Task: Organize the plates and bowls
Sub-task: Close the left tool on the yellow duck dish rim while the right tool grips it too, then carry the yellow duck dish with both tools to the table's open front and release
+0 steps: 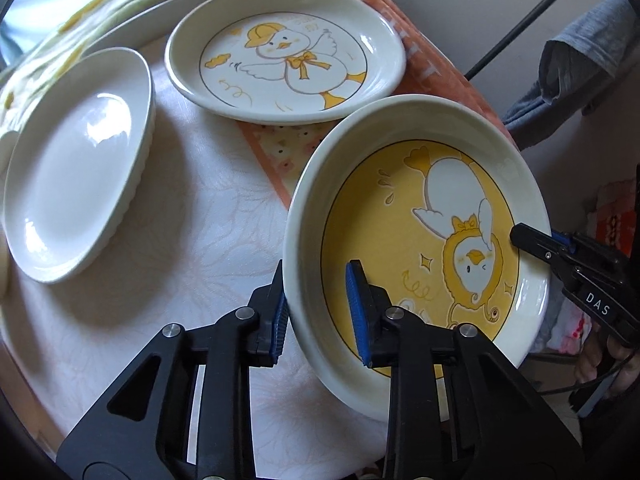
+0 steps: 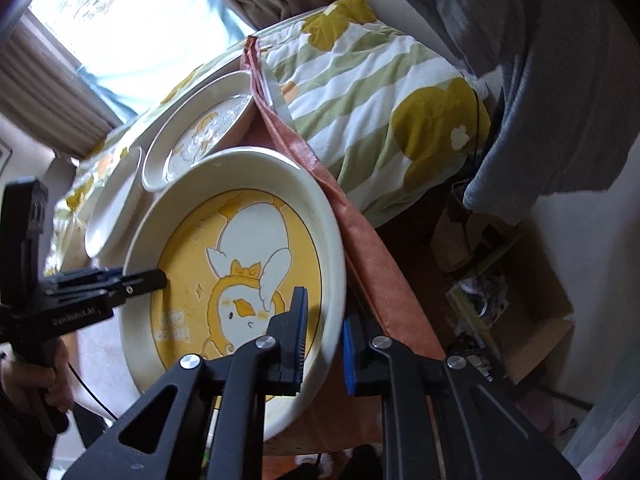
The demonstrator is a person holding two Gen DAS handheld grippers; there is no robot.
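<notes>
A deep cream plate with a yellow centre and a duck drawing (image 1: 416, 240) lies at the table's right edge, partly over an orange cloth (image 1: 276, 148). My left gripper (image 1: 318, 312) is shut on its left rim, one blue pad outside the wall and one inside. My right gripper (image 2: 325, 344) is shut on the opposite rim of the same plate (image 2: 240, 248). Each gripper shows in the other's view: the right gripper (image 1: 532, 240) on the rim's right side, the left gripper (image 2: 144, 280) on its left. Behind lie a white duck plate (image 1: 286, 56) and a plain white ribbed dish (image 1: 76, 160).
A white patterned tablecloth (image 1: 208, 220) covers the table, with a large pale rim (image 1: 160, 12) at the back. Beyond the edge are a green and yellow blanket (image 2: 380, 100), a hanging grey garment (image 2: 540, 80) and a cardboard box (image 2: 528, 332) on the floor.
</notes>
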